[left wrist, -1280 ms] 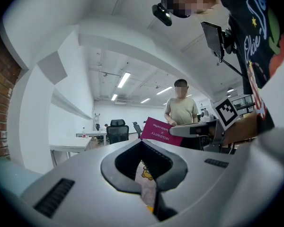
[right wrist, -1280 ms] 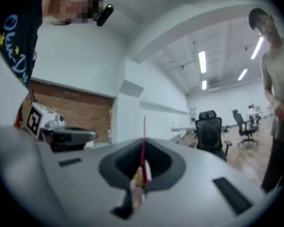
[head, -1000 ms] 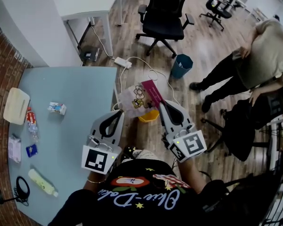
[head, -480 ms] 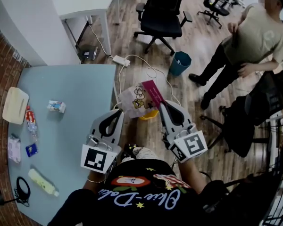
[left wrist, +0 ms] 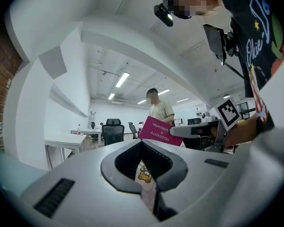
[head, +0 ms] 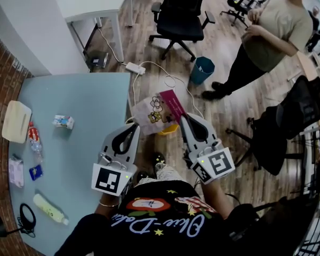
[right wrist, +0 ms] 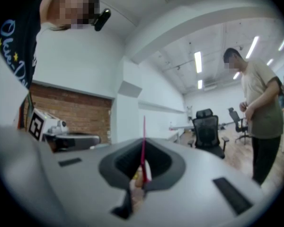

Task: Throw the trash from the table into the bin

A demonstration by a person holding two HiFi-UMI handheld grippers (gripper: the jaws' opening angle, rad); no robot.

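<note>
Both grippers on one item. Left gripper (head: 134, 131) is pressed together on the pale, cartoon-printed side of the bag (head: 159, 110); in the left gripper view I see the bear print pinched right between the jaws. Right gripper (head: 183, 118) is likewise clamped – its own view shows the bag's magenta panel edge-on, caught where the jaws meet. The bag hangs between the two, off the table (head: 90, 97) edge and over the wood floor. The yellow bin (head: 170, 130) stands on the floor just beside the table; from the head view the bag covers its far part, only a strip of the rim shows below it. Left on the table, near its far-left side: a small carton (head: 64, 122), a bottle (head: 36, 138), a white tray (head: 17, 120), a blue packet (head: 36, 170), a pale pack (head: 16, 170), a yellowish bottle (head: 49, 207) and a black cable loop (head: 25, 215). Beyond – a blue bin (head: 202, 70), a black chair (head: 182, 9) and a person (head: 272, 28) standing well apart from the grippers.
</note>
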